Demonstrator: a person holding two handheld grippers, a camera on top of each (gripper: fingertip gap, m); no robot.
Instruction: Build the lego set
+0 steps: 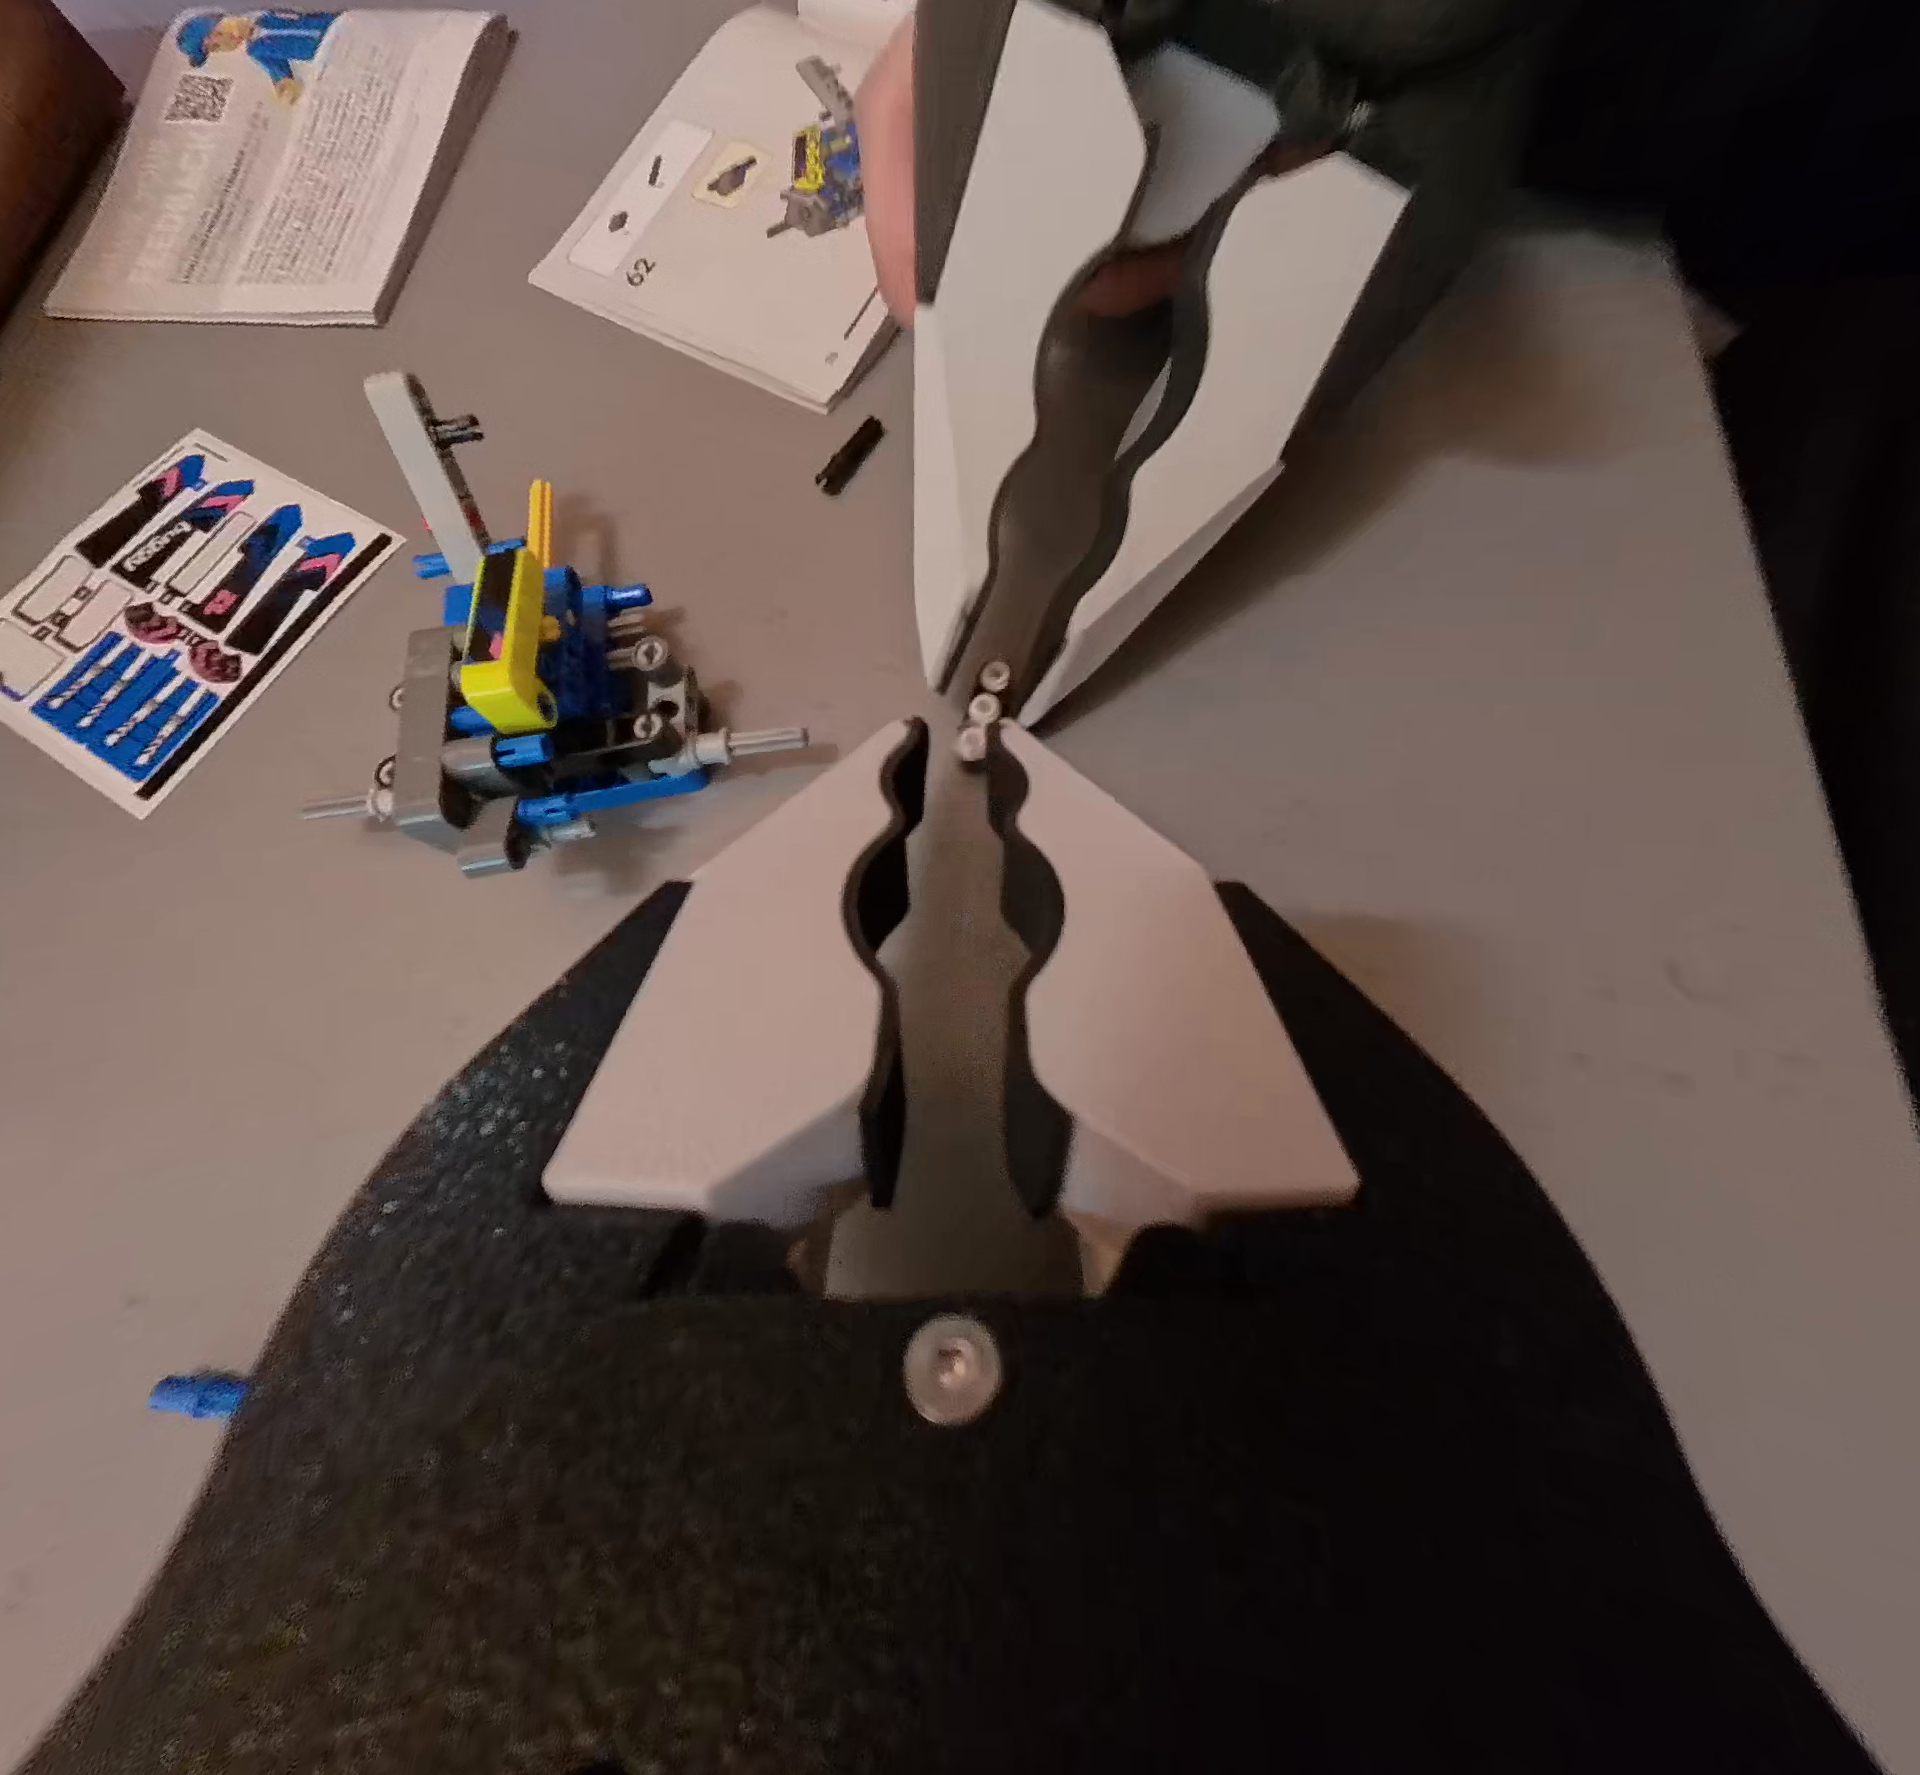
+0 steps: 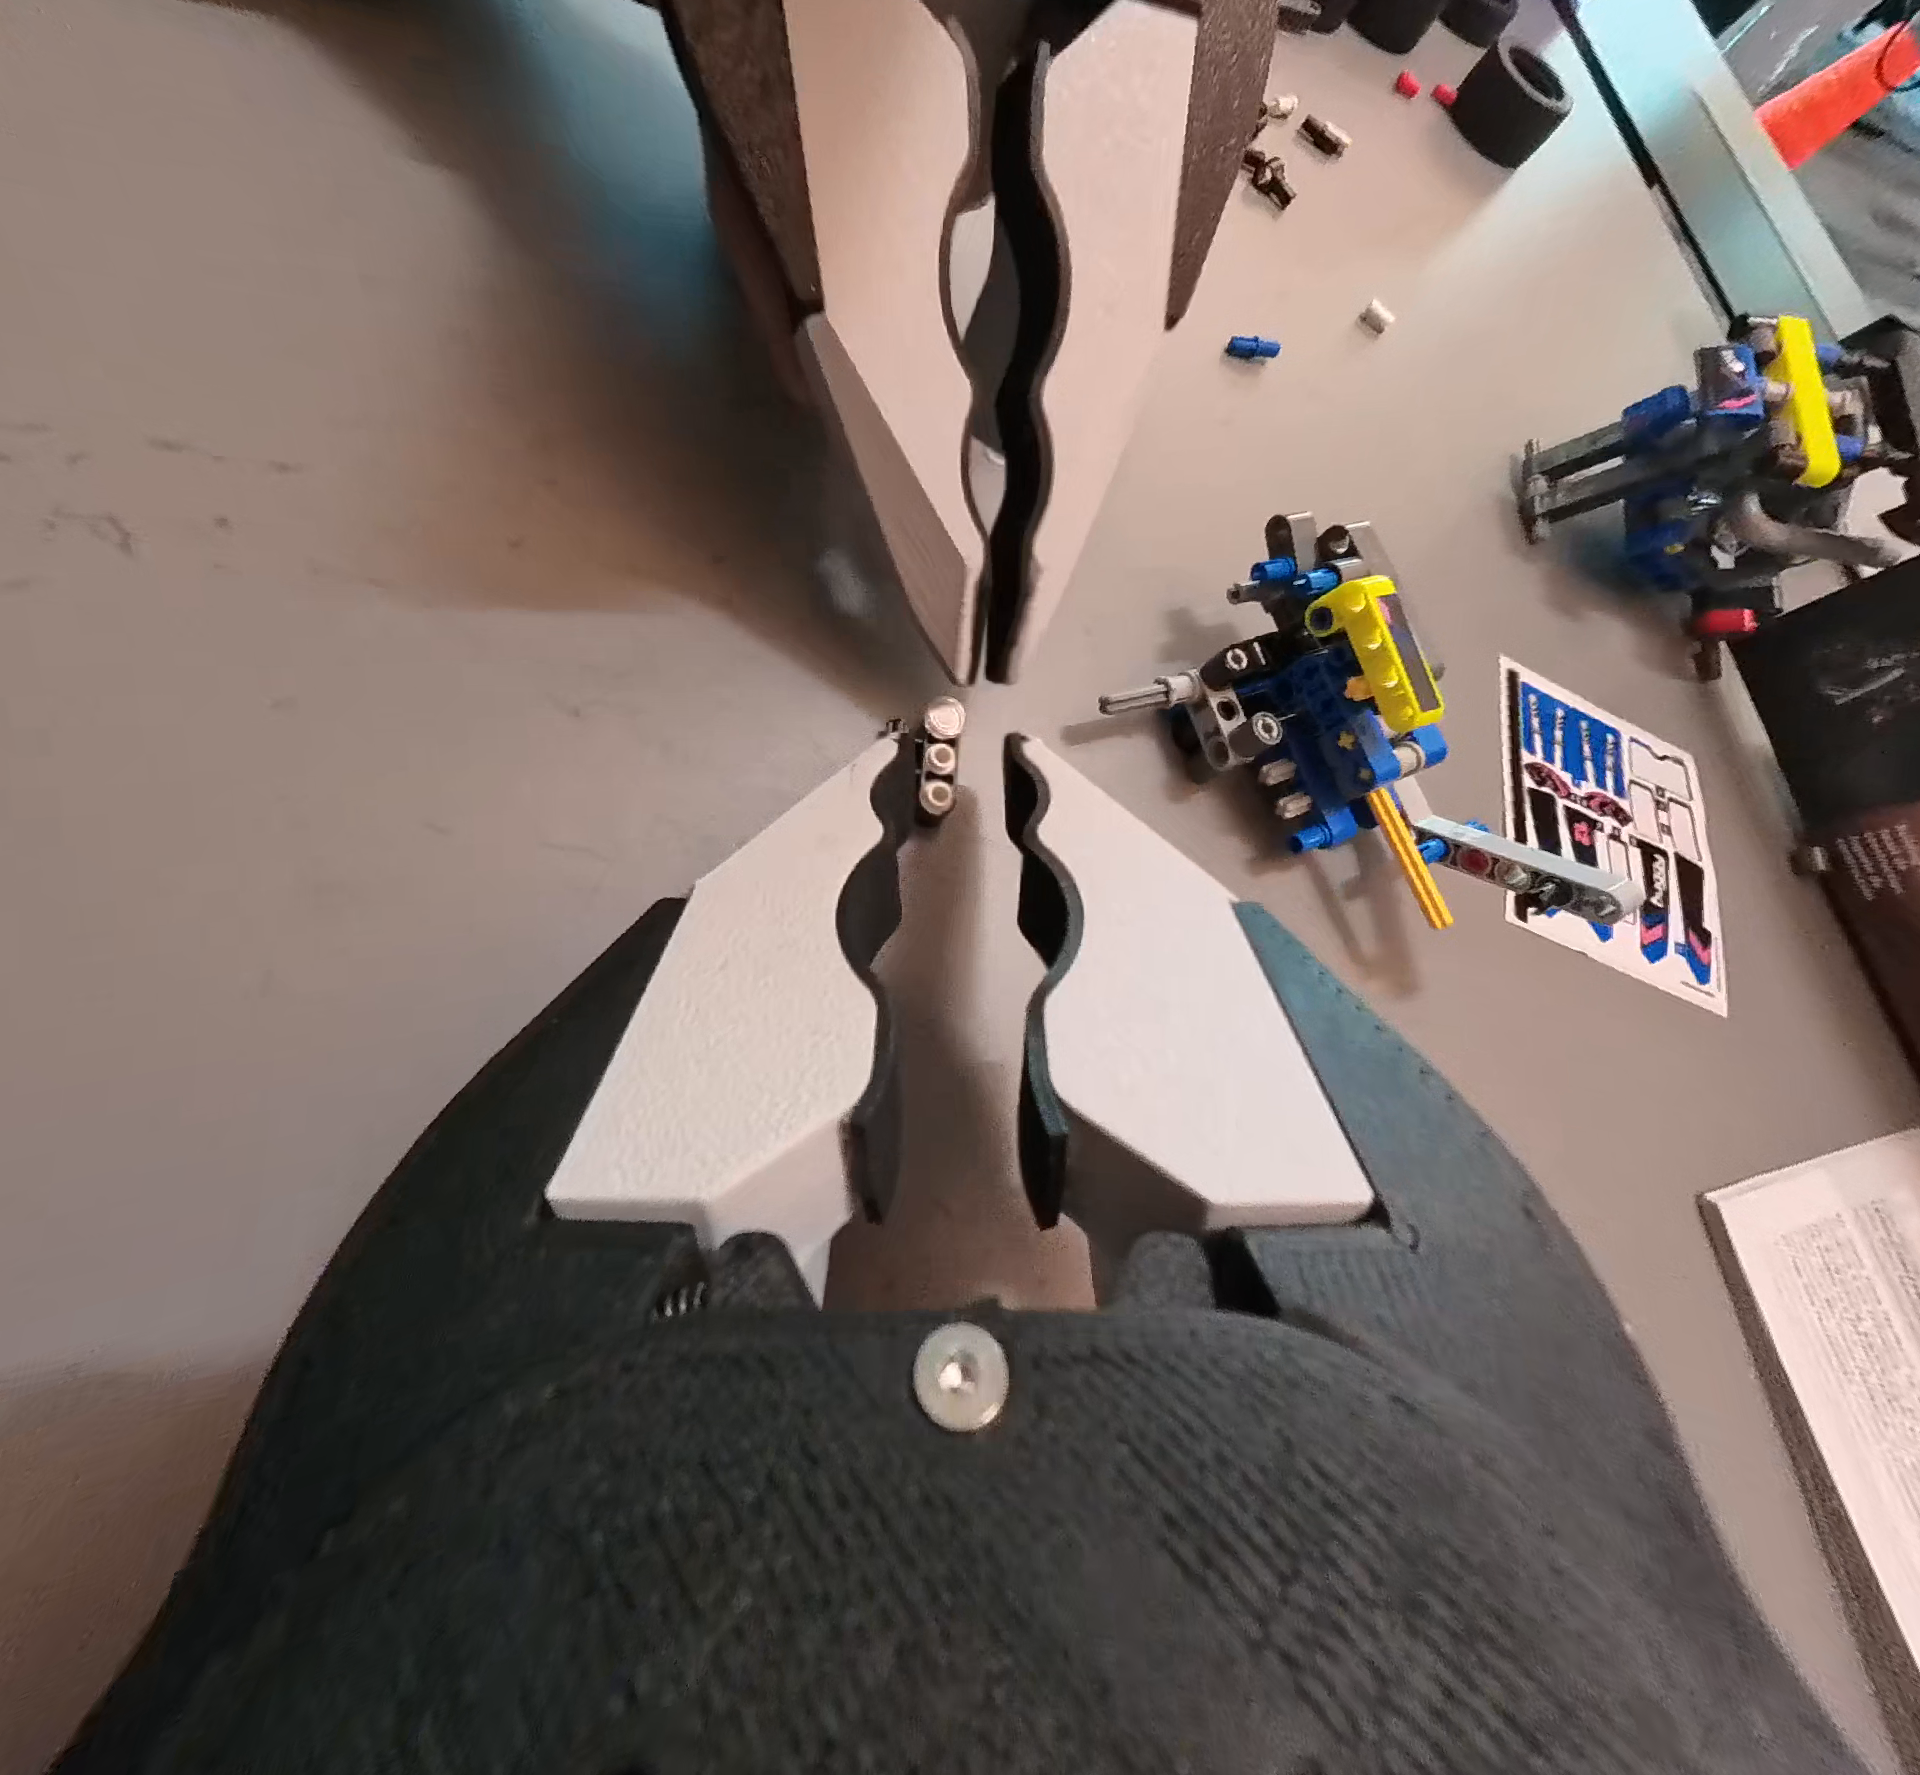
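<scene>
My two hand-held grippers meet tip to tip over the counter (image 1: pixel 1455 842).

Left hand-held gripper (image 1: pixel 961 738) slightly parted; right hand-held gripper (image 2: pixel 961 759) narrowly parted beside a small black piece (image 2: pixel 211 771). Half-built lego model (image 1: pixel 530 697) sits mid-left.

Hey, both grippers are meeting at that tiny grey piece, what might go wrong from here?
1. The small grey piece sits beside one pad of the right gripper, with a gap on its other side; it may slip or flick away.
2. The left gripper and the right gripper are almost tip to tip, so they might collide.
3. The partly built model stands nearby; a sideways sweep might knock it.
</scene>
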